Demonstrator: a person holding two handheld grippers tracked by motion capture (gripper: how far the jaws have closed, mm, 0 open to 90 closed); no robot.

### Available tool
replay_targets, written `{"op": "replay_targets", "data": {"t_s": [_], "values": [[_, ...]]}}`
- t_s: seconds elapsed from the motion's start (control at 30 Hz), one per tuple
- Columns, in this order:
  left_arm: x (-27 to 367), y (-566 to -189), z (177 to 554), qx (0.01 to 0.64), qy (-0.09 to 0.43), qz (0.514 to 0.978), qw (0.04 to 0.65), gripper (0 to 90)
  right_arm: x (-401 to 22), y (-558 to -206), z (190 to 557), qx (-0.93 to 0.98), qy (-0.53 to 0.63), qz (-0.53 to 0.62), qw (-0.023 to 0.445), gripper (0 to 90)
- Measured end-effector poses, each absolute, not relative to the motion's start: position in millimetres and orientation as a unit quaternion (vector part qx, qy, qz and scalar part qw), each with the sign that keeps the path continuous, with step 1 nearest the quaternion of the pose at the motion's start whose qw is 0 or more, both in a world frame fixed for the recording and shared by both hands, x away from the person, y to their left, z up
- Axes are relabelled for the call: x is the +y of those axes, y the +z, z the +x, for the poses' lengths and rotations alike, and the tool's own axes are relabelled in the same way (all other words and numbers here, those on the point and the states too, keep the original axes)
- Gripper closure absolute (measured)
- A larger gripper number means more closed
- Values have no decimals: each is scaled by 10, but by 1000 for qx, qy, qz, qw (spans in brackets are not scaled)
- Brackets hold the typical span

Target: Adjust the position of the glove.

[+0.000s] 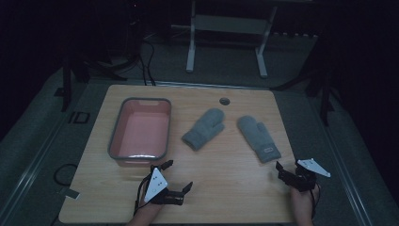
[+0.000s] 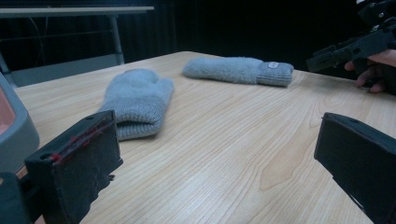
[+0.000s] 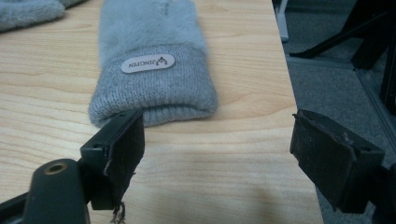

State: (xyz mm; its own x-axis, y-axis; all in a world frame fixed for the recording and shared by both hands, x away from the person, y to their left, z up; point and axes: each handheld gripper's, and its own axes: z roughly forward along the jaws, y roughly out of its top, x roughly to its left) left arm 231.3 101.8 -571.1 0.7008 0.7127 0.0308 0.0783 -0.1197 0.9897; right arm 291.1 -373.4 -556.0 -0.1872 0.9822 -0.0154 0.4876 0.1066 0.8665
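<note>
Two grey knitted mittens lie on the wooden table [image 1: 226, 188]. The left mitten [image 1: 203, 128] [image 2: 135, 95] lies near the middle, thumb to the right. The right mitten [image 1: 259, 138] [image 2: 238, 70] [image 3: 154, 79] has a small label on its cuff, which points at the near right corner. My left gripper [image 1: 178, 175] [image 2: 215, 140] rests low near the front edge, open, with nothing between its jaws. My right gripper [image 1: 288, 165] [image 3: 217, 128] sits open just short of the labelled cuff, not touching it.
A grey basin with a pink inside [image 1: 114, 134] [image 2: 14, 135] stands at the table's left, just beyond my left gripper. A round cable hole [image 1: 224, 100] sits near the far edge. The table's right edge [image 3: 280, 93] runs close beside the right mitten.
</note>
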Motion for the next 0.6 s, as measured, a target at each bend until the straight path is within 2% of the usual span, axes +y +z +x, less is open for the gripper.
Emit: {"op": "replay_targets", "data": {"t_s": [0.3, 0.43, 0.6], "values": [[1018, -5712, 2311, 281, 265, 699, 602, 6, -3645, -5458, 2974, 709, 387, 511, 294, 160], [1014, -5712, 2310, 281, 266, 699, 601, 6, -3547, -5310, 3092, 727, 382, 502, 271, 153], [1018, -5712, 2314, 282, 263, 699, 602, 6, -3427, -5134, 3244, 736, 389, 487, 265, 133]]}}
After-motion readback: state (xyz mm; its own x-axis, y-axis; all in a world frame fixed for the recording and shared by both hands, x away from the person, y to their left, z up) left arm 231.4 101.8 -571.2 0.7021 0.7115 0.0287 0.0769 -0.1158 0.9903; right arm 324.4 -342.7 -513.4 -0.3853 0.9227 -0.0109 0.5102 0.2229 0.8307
